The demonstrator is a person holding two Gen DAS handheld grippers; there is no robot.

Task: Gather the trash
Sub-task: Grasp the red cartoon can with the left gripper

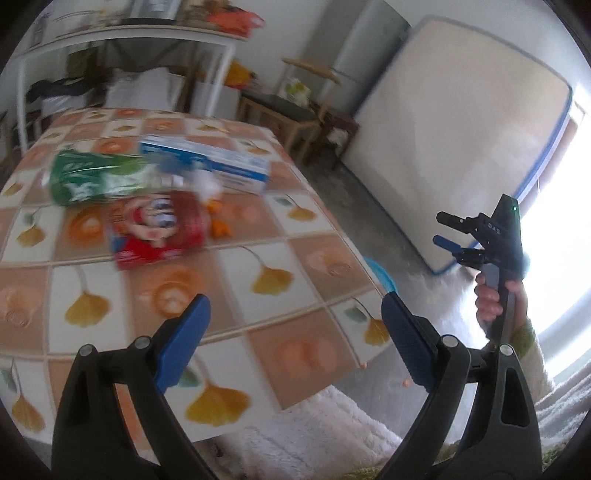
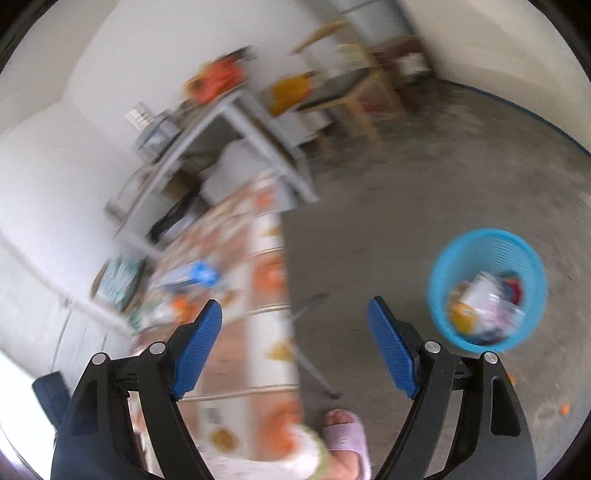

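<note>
On the table with a leaf-patterned cloth (image 1: 280,243) lie a green packet (image 1: 96,177), a blue and white box (image 1: 207,162), a red cartoon packet (image 1: 159,229) and small orange scraps (image 1: 219,227). My left gripper (image 1: 295,332) is open and empty above the table's near part. My right gripper (image 2: 295,343) is open and empty, held over the floor beside the table edge; it also shows in the left wrist view (image 1: 448,230). A blue mesh bin (image 2: 487,288) on the floor holds several pieces of trash, right of the right gripper.
A white shelf table (image 1: 129,33) and stools (image 1: 280,110) stand behind the table. A mattress (image 1: 461,140) leans on the wall at right. My slippered foot (image 2: 343,435) is on the concrete floor (image 2: 388,206). Orange crumbs (image 2: 564,408) lie near the bin.
</note>
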